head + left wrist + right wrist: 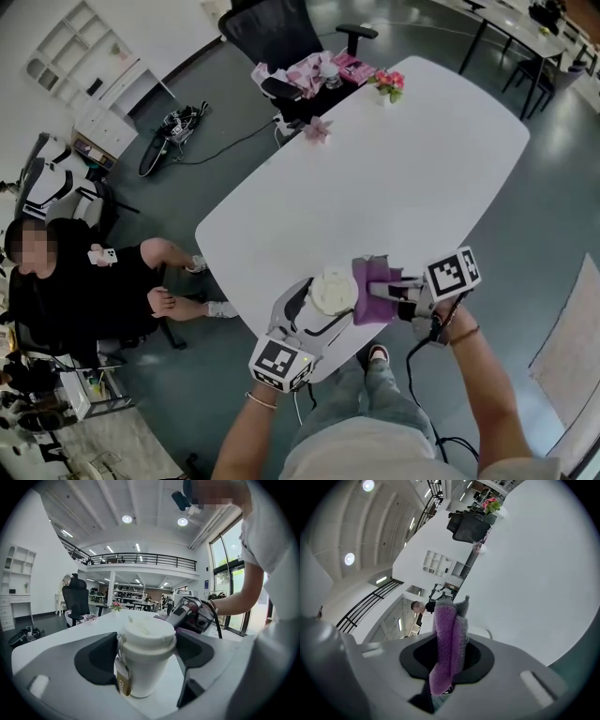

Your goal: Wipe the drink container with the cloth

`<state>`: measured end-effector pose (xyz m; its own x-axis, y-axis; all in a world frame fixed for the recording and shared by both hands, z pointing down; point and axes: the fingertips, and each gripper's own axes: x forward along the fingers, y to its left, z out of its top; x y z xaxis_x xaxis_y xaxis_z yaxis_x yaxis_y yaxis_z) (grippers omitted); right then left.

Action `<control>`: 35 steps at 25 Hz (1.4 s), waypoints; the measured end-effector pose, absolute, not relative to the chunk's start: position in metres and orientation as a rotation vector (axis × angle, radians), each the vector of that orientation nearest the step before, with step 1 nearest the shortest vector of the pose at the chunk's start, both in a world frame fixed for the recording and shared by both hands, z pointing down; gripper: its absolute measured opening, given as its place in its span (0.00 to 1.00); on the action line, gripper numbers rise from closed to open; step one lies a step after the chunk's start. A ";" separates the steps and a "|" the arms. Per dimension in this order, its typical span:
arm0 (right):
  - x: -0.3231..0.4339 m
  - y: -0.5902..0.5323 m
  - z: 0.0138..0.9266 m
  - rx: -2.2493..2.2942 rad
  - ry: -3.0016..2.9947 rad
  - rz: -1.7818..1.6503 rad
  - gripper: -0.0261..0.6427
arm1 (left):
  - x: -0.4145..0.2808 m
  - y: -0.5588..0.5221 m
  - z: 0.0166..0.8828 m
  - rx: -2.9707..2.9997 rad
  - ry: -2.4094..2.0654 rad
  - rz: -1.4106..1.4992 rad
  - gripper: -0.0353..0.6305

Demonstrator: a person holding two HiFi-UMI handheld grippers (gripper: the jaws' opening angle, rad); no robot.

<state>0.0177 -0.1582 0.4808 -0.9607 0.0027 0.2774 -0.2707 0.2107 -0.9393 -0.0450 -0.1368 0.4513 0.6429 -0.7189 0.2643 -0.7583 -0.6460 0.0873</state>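
A white paper cup (144,654) with a white lid and a small brown tag stands upright between the jaws of my left gripper (146,656), which is shut on it. In the head view the cup's lid (333,291) sits near the table's front edge, with my left gripper (314,309) around it. My right gripper (389,298) is shut on a folded purple cloth (375,286), whose edge lies right beside the cup. In the right gripper view the purple cloth (447,644) sticks up from the jaws of my right gripper (446,660).
The white oval table (412,169) carries pink flowers (388,84) at its far end. A black office chair (281,37) with pink items stands beyond it. A person (84,281) sits to the left of the table.
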 end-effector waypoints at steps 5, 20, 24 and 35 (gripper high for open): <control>0.013 -0.163 0.489 0.233 -2.295 1.751 0.14 | -0.045 -0.139 0.452 2.672 -1.225 0.296 0.64; 0.013 -0.167 0.533 0.383 -2.195 1.699 0.14 | -0.044 -0.139 0.449 2.681 -1.231 0.276 0.64; 0.013 -0.169 0.548 0.429 -2.169 1.693 0.14 | -0.043 -0.139 0.448 2.670 -1.233 0.277 0.64; 0.012 -0.171 0.580 0.538 -2.110 1.647 0.14 | -0.043 -0.138 0.453 2.577 -1.264 0.305 0.64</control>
<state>0.0119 -0.1715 0.5798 -0.8422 -0.0503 0.5368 -0.5330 0.2284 -0.8147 -0.0427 -0.1381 0.4526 0.6010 -0.7424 0.2961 -0.7957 -0.5906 0.1342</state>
